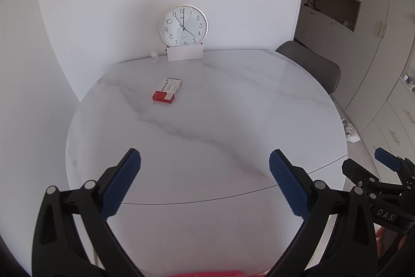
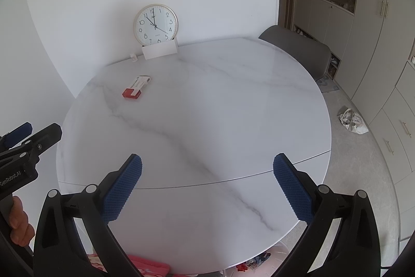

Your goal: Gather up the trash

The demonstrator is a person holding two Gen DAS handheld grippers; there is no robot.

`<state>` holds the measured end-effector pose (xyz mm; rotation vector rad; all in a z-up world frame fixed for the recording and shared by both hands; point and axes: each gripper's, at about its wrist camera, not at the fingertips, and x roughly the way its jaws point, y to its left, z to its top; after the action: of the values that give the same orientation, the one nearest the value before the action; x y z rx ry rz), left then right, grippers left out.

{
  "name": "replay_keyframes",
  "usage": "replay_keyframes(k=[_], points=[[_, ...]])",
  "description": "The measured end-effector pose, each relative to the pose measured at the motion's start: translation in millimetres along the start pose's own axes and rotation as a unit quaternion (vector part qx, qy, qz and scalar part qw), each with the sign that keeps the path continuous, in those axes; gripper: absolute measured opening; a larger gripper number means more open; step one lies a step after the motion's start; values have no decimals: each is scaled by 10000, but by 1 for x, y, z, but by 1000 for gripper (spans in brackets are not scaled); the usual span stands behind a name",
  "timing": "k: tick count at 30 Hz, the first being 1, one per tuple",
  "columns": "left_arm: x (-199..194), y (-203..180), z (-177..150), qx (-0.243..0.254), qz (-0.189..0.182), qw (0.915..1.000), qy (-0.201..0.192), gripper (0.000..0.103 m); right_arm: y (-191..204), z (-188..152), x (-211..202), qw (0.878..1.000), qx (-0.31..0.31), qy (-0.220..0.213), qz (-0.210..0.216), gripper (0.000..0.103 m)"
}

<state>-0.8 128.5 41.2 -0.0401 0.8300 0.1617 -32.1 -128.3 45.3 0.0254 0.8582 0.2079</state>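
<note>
Lying flat in the upper left of the round white marble table [image 1: 233, 100], the small red and white cardboard box [image 1: 167, 90] looks like the trash, well apart from both tools. The left gripper [image 1: 205, 182] gapes wide and holds nothing. The right gripper [image 2: 207, 184] is wide and empty too, likely ready to reach.

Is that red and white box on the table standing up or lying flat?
Lying flat: the box rests on its broad face on the table.
</note>
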Motion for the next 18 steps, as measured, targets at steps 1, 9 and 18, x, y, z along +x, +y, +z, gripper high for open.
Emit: replay_keyframes(k=[1,9,18], points=[[0,0,0,6,0,10000,-2,95,0,0,0,10000,1,1,-5,100],[2,1,2,16,19,10000,12,95,0,0,0,10000,-7,7,-3,100],[11,0,4,22,118,9999,53,95,-3,-5,3,10000,1,49,-7,100]])
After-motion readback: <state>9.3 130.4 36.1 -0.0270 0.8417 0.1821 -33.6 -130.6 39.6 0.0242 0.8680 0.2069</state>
